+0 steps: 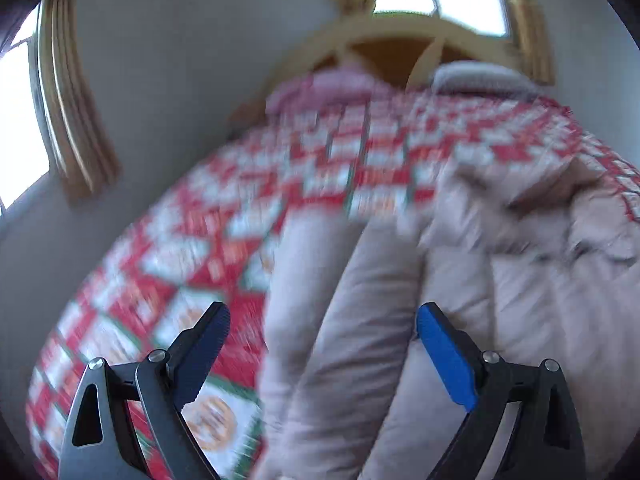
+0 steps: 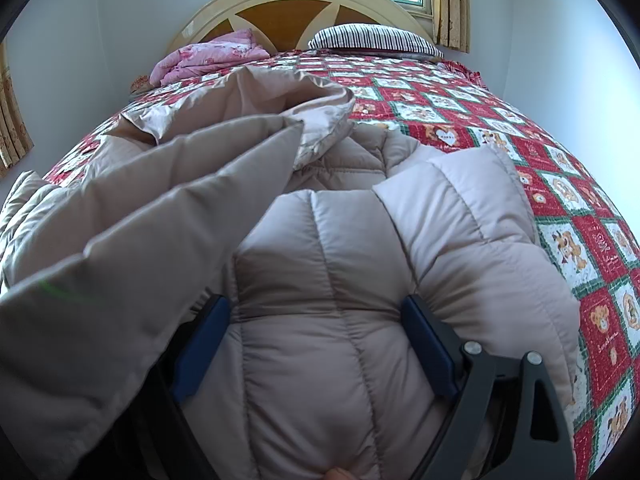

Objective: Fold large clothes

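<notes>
A puffy beige down jacket (image 2: pixel 340 280) lies spread on a bed with a red patchwork quilt (image 2: pixel 560 200). My right gripper (image 2: pixel 314 308) stands wide open and low on the jacket, a quilted panel bulging between its blue pads (image 2: pixel 428 344). One sleeve (image 2: pixel 140 240) crosses the left side and hides part of the left pad. The left wrist view is blurred. There the jacket (image 1: pixel 360 360) runs ahead between the fingers of my left gripper (image 1: pixel 322 320), which is open with nothing gripped.
At the head of the bed stand a wooden headboard (image 2: pixel 280 12), a folded pink blanket (image 2: pixel 208 56) and a striped pillow (image 2: pixel 372 38). Yellow curtains (image 1: pixel 76 120) hang by a window on the left wall. Quilt (image 1: pixel 180 260) shows bare left of the jacket.
</notes>
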